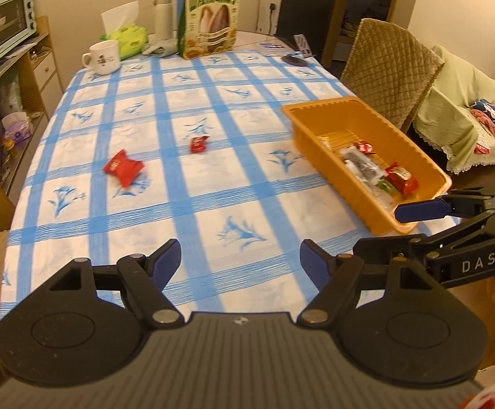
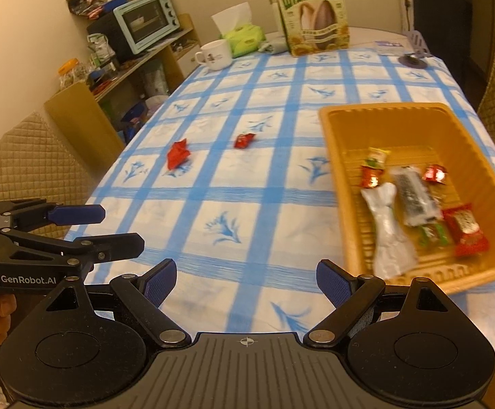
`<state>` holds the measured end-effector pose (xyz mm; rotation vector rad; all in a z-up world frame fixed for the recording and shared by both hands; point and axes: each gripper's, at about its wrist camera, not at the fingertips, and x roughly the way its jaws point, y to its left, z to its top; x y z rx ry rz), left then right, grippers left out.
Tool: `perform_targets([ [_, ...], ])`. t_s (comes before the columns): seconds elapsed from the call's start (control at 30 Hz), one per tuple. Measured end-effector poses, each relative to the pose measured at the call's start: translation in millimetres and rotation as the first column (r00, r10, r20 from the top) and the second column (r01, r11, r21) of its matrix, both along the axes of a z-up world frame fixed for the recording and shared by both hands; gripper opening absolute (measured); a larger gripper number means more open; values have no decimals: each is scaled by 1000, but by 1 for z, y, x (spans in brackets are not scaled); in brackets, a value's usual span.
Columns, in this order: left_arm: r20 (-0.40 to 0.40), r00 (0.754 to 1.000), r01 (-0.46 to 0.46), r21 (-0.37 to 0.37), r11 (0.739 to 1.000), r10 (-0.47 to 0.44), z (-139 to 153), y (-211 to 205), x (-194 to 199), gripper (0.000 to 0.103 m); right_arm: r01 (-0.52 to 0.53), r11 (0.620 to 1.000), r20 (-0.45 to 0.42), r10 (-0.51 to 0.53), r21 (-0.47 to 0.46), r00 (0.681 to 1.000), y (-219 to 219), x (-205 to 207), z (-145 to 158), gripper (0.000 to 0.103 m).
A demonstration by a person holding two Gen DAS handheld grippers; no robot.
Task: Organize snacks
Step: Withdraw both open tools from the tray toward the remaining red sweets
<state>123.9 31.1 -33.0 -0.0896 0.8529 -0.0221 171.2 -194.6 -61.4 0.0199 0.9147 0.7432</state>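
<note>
Two red snack packets lie on the blue-checked tablecloth: a larger one (image 1: 123,167) (image 2: 178,153) at the left and a smaller one (image 1: 199,144) (image 2: 244,140) further in. An orange basket (image 1: 319,110) (image 2: 349,184) at the right holds several wrapped snacks, among them a silver packet (image 2: 388,228) and a red packet (image 2: 465,228). My left gripper (image 1: 240,259) is open and empty above the near table edge; it also shows in the right wrist view (image 2: 118,228). My right gripper (image 2: 244,281) is open and empty, and it shows beside the basket's near corner in the left wrist view (image 1: 383,231).
At the far end stand a large sunflower-seed bag (image 1: 211,17), a white mug (image 1: 102,57), a green tissue pack (image 1: 126,35) and a white flask (image 1: 163,13). A quilted chair (image 1: 388,68) is at the right. A shelf with a toaster oven (image 1: 7,22) is at the left.
</note>
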Motion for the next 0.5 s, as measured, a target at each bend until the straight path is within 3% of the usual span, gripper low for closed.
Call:
perform_targets([
  [0.5, -41, 999, -18, -3, 1000, 18, -20, 69, 18, 75, 23, 999, 2, -23, -24, 1000, 74, 20, -13, 89],
])
